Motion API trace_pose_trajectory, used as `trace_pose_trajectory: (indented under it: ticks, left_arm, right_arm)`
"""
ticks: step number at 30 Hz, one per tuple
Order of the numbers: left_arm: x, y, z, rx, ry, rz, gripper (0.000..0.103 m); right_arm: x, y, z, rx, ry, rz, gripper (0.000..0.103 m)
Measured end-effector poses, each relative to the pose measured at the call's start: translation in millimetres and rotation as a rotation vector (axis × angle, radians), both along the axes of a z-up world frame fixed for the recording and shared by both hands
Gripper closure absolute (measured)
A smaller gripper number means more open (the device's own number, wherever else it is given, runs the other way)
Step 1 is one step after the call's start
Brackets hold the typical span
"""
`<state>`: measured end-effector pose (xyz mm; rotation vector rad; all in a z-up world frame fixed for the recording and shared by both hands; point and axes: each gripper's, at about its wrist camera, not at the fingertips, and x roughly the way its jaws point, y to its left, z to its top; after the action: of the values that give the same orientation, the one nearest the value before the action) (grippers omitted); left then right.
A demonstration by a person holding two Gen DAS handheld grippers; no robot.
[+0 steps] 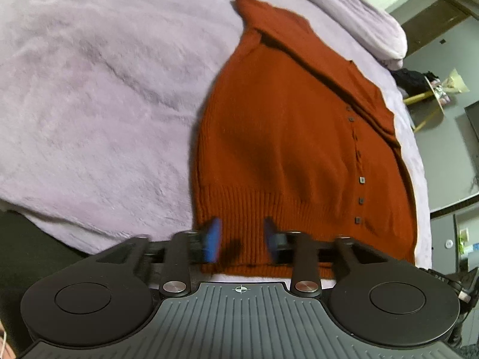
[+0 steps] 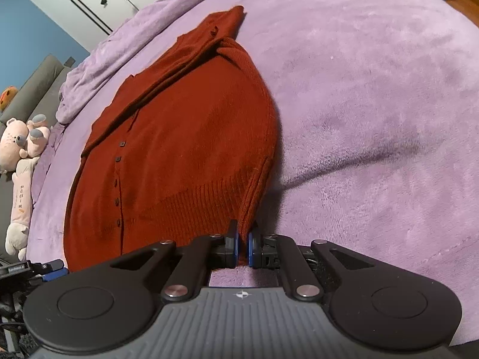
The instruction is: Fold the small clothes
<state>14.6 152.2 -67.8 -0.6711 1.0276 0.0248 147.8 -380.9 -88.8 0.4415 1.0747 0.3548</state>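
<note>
A rust-red knitted cardigan (image 1: 284, 137) with a row of small dark buttons lies on the purple bedspread (image 1: 89, 89), its sleeves folded across the upper body. My left gripper (image 1: 242, 239) is open, its blue-padded fingers spread over the ribbed hem near the garment's left corner. In the right wrist view the same cardigan (image 2: 179, 137) fills the middle. My right gripper (image 2: 243, 246) is shut on the hem's right corner, which is pinched and lifted into a ridge between the pads.
The bedspread (image 2: 374, 104) reaches far to the right. A bunched purple blanket (image 2: 98, 59) lies behind the cardigan. Plush toys (image 2: 21, 149) lie at the bed's left edge beside a grey sofa. A wall, floor and a small yellow-legged table (image 1: 431, 95) lie past the bed.
</note>
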Motion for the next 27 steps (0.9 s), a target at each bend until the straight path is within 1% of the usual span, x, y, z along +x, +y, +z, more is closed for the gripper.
trace_pose_trajectory:
  ticks: [1,2,4,5,7,9,10,14,17,18,19,20,21,22,24,25,27]
  left_arm:
    - [1.1,0.9,-1.5,0.011,0.01,-0.003,0.054]
    - [2.7,0.1,-4.4,0.019,0.027,-0.005,0.054]
    - [4.5,0.7,-9.2,0.014,0.051,0.002,0.055]
    - [2.2,3.6,-10.3,0.002,0.047,0.003,0.055]
    - [1.4,6.2,-13.3,-0.019,0.047,0.001,0.055]
    - [1.6,7.3,-13.6,-0.018,0.064,-0.014,0.055]
    - [1.0,7.8,-12.4,-0.023,0.058,-0.019,0.055]
    - [-2.2,11.7,-15.1,-0.051,0.062,-0.007,0.055]
    - [-0.4,6.1,-17.4,-0.07,0.063,-0.037,0.062]
    - [0.7,3.1,-17.8,-0.071,0.059,-0.054,0.067]
    - [1.7,0.5,-18.3,-0.062,0.06,-0.064,0.075]
    - [3.4,-1.4,-19.7,-0.047,0.072,-0.068,0.08]
    - [4.7,-2.0,-21.2,-0.039,0.083,-0.063,0.089]
    - [5.3,-0.8,-22.7,-0.049,0.081,-0.057,0.094]
    - [5.7,1.5,-21.4,-0.076,0.068,-0.051,0.096]
    - [6.0,2.3,-17.0,-0.082,0.047,-0.056,0.096]
    - [8.0,3.4,-0.8,-0.092,-0.025,-0.065,0.096]
  right_arm:
    - [0.5,-0.7,-0.9,0.006,0.007,-0.005,0.094]
    - [1.4,-0.9,-1.6,0.012,0.014,-0.011,0.094]
    - [2.0,-2.3,-1.9,0.025,0.026,-0.023,0.092]
    - [2.2,-3.1,-1.8,0.032,0.028,-0.024,0.086]
    - [2.2,-4.4,-0.8,0.034,0.025,-0.025,0.08]
    - [2.4,-4.2,1.0,0.029,0.023,-0.017,0.08]
    - [2.1,-3.7,1.8,0.026,0.019,-0.013,0.079]
    - [3.9,0.8,-0.2,0.032,0.021,0.006,0.079]
    - [4.7,6.0,0.9,0.023,0.01,0.021,0.079]
    - [5.1,7.0,1.5,0.023,0.008,0.022,0.08]
    - [5.7,7.4,1.7,0.023,0.008,0.021,0.083]
    - [6.0,7.1,1.5,0.026,0.008,0.02,0.087]
    - [6.8,6.9,1.3,0.032,0.009,0.018,0.09]
    - [7.0,6.2,1.1,0.04,0.011,0.016,0.097]
    - [7.5,4.6,1.6,0.076,0.01,0.015,0.098]
    - [8.0,4.2,3.9,0.107,0.005,0.019,0.098]
    - [12.9,4.4,13.2,0.181,-0.022,0.027,0.098]
